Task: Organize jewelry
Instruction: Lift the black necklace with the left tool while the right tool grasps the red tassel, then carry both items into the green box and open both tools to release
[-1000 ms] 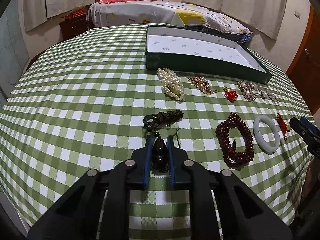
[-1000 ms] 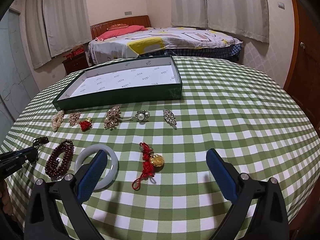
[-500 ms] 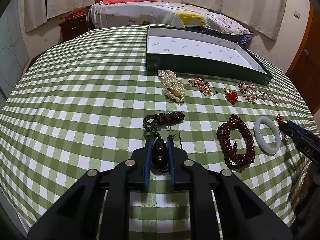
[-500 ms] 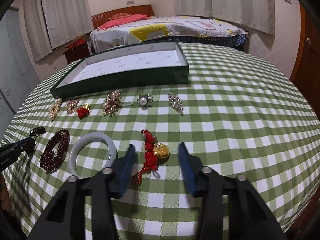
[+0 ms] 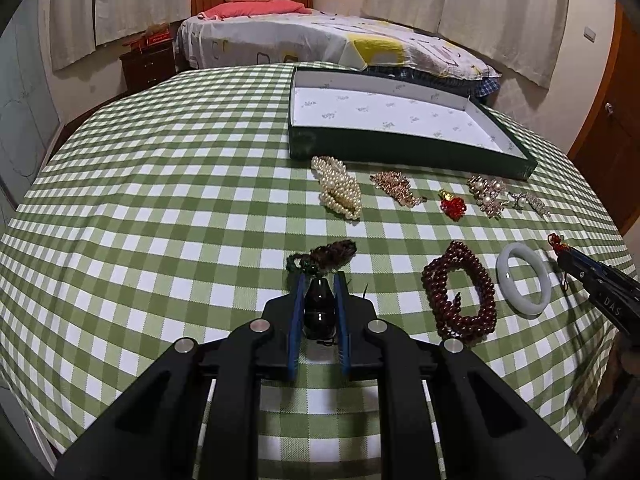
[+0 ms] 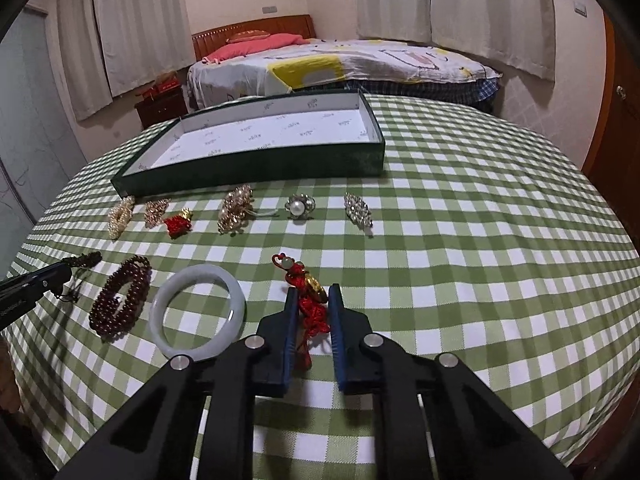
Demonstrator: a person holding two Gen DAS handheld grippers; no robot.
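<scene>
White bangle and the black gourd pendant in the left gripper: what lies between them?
The dark red bead bracelet lies between the white bangle and black gourd pendant, in the left wrist view.

Matt woven tablecloth (image 5: 160, 208), glossy smooth bangle (image 6: 196, 312), paper-lined tray (image 5: 400, 152)

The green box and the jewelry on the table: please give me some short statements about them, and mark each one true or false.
1. The green box holds no jewelry. True.
2. The left gripper has its jaws closed on a dark pendant. True.
3. The white bangle lies inside the box. False: it lies on the checked tablecloth, beside the dark red bead bracelet.
4. The right gripper has its jaws wide open over bare cloth. False: they have just closed on the red knotted charm.
5. The pearl strand sits near the front wall of the box. True.
</scene>
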